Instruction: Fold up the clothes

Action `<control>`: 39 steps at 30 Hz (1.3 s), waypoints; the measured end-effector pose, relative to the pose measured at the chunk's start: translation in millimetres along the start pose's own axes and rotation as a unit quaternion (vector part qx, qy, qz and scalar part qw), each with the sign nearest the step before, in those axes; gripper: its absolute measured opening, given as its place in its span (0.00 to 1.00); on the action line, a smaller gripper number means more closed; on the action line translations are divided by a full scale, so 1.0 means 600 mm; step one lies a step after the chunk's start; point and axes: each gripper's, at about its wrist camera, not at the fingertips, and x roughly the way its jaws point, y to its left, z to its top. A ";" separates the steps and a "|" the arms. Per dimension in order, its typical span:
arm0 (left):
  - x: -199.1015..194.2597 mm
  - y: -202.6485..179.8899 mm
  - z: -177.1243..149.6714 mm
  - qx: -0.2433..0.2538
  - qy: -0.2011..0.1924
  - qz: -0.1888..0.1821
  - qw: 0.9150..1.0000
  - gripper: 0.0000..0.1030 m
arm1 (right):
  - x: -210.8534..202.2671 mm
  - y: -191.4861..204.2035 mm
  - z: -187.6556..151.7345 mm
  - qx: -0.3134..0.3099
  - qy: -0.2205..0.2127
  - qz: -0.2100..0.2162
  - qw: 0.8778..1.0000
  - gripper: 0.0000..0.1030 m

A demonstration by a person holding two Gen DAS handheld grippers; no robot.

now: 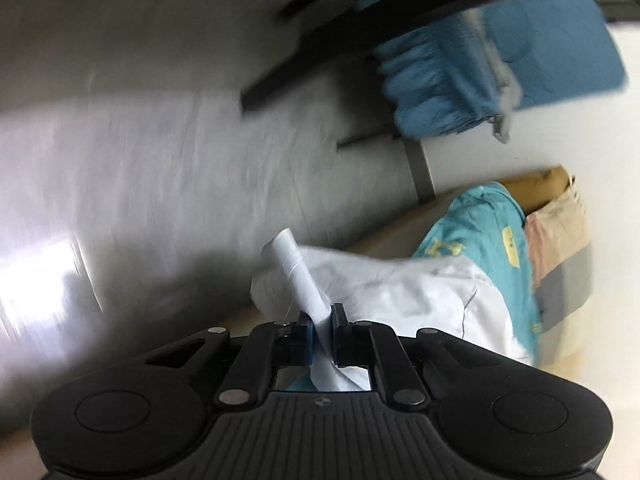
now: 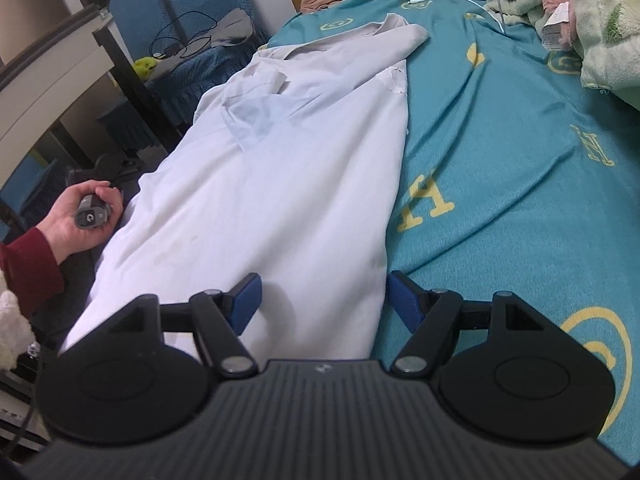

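My left gripper (image 1: 321,326) is pressed together on a fold of the white shirt (image 1: 384,288), a narrow rolled strip of the cloth standing up from between the pads and a bit of it trailing back under the fingers. My right gripper (image 2: 322,300) is spread wide and holds nothing; its blue pads (image 2: 404,300) straddle the near hem of the shirt (image 2: 280,184), the left pad over the cloth and the right pad just off its edge above the bedsheet. The shirt lies lengthwise on the teal bedsheet (image 2: 500,152) along the bed's left side, collar at the far end, hem towards me, with one sleeve crumpled near the collar. In the right wrist view my left hand (image 2: 86,216), in a dark red sleeve (image 2: 28,264), grips the grey handle at the shirt's left edge. The sheet is printed with yellow letters; I can read a large "H" (image 2: 430,202) and another "H" (image 2: 594,146), plus ring-shaped emblems too distorted to read. A white cable (image 2: 472,0) crosses the far sheet beside a pale green plush blanket (image 2: 604,20). A small label on the blanket is too small to read. The left wrist view is smeared with blur, showing a blue chair (image 1: 552,48) and the bed's corner.
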 end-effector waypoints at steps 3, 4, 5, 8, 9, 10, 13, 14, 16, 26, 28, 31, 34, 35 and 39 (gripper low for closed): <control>-0.045 -0.080 -0.011 0.128 -0.059 0.033 0.989 0.06 | -0.007 -0.002 0.003 0.012 -0.003 0.007 1.000 0.70; -0.061 -0.108 -0.018 0.169 -0.077 0.043 0.982 0.06 | -0.011 -0.003 0.005 0.015 -0.007 0.009 1.000 0.70; -0.077 -0.137 -0.025 0.209 -0.094 0.052 0.972 0.06 | -0.016 -0.004 0.007 0.018 -0.012 0.011 1.000 0.70; -0.129 -0.232 -0.071 0.336 -0.141 0.075 0.928 0.06 | -0.033 -0.007 0.013 0.023 -0.030 0.017 0.999 0.70; -0.143 -0.263 -0.093 0.372 -0.154 0.079 0.912 0.06 | -0.038 -0.009 0.015 0.025 -0.035 0.018 0.999 0.70; -0.153 -0.290 -0.118 0.404 -0.162 0.079 0.897 0.06 | -0.043 -0.012 0.017 0.027 -0.041 0.020 0.999 0.70; -0.161 -0.348 -0.211 0.477 -0.161 0.058 0.862 0.06 | -0.056 -0.022 0.021 0.037 -0.053 0.024 0.998 0.70; -0.164 -0.367 -0.242 0.500 -0.160 0.051 0.850 0.06 | -0.059 -0.028 0.022 0.041 -0.056 0.025 0.997 0.70; -0.169 -0.405 -0.305 0.546 -0.158 0.037 0.822 0.06 | -0.063 -0.040 0.023 0.052 -0.059 0.026 0.997 0.70; -0.114 -0.455 -0.531 0.630 -0.082 -0.018 0.772 0.28 | -0.062 -0.087 0.030 0.095 -0.064 0.026 0.993 0.70; -0.121 -0.436 -0.543 0.620 -0.063 -0.024 0.782 0.41 | -0.060 -0.089 0.030 0.094 -0.065 0.028 0.993 0.70; -0.155 -0.401 -0.552 0.599 -0.038 -0.033 0.799 0.50 | -0.059 -0.088 0.032 0.091 -0.070 0.034 0.993 0.70; -0.251 -0.345 -0.551 0.578 -0.033 -0.039 0.815 0.57 | -0.060 -0.087 0.034 0.086 -0.077 0.041 0.992 0.70; -0.286 -0.328 -0.558 0.575 -0.037 -0.034 0.817 0.59 | -0.061 -0.086 0.035 0.084 -0.080 0.044 0.992 0.70; -0.423 -0.268 -0.590 0.573 -0.061 -0.033 0.816 0.69 | -0.076 -0.077 0.033 0.068 -0.102 0.057 0.991 0.70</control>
